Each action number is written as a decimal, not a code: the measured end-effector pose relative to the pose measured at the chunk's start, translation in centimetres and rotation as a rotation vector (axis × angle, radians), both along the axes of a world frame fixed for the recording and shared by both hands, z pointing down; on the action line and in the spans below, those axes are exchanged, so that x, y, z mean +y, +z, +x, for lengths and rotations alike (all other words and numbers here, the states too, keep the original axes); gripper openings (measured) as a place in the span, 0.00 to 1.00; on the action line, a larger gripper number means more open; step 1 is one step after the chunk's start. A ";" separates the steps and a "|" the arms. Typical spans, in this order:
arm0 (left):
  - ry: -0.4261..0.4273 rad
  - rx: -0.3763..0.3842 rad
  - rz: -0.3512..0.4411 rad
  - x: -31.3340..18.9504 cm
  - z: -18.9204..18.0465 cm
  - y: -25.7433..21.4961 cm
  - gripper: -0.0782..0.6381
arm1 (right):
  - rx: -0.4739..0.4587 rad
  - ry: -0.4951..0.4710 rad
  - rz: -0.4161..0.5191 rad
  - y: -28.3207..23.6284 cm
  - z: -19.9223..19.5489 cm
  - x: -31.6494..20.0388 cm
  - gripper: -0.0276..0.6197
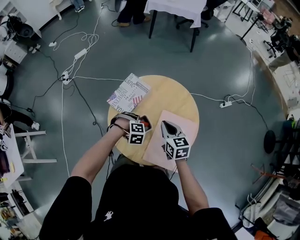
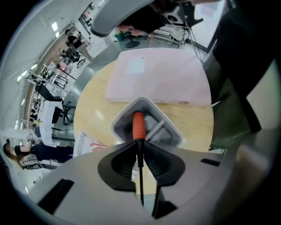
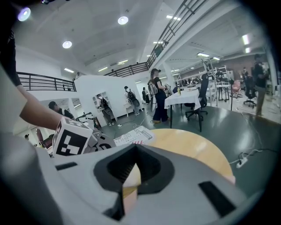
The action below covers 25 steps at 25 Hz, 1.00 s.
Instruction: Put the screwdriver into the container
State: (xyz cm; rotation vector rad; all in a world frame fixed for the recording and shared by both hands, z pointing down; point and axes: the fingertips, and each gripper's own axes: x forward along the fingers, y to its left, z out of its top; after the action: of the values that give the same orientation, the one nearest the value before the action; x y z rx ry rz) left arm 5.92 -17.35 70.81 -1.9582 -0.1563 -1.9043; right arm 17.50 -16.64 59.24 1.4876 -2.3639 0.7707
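Observation:
My left gripper is shut on the thin black shaft of the screwdriver. Its orange handle points forward, over the grey divided container on the round wooden table. In the head view the left gripper sits near the table's front left, with the orange screwdriver handle showing at its tip over the container. My right gripper hovers over the pink mat, jaws together with nothing in them. In its own view the right gripper points across the table.
A printed booklet lies at the table's far left, also seen as the booklet from the right gripper. The pink mat lies just beyond the container. Cables and a power strip run over the floor, and a black-legged table stands beyond.

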 end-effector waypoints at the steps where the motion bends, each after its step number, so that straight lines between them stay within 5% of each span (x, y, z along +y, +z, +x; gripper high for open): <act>1: 0.017 -0.021 -0.013 0.1 0.1 0.1 0.19 | 0.000 0.006 -0.001 0.0 0.2 0.0 0.04; 11: 0.088 -0.135 -0.085 1.1 0.9 1.7 0.19 | 0.003 0.057 -0.001 -0.4 2.3 0.6 0.04; 25: 0.017 -0.088 -0.072 -0.1 1.2 1.4 0.23 | 0.014 0.077 0.004 -0.4 3.4 1.0 0.04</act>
State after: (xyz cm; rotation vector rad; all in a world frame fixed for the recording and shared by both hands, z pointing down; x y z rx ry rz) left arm 7.08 -17.46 72.23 -1.9133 -0.2690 -2.0003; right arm 20.90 -15.61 58.85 1.5883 -2.3107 0.7711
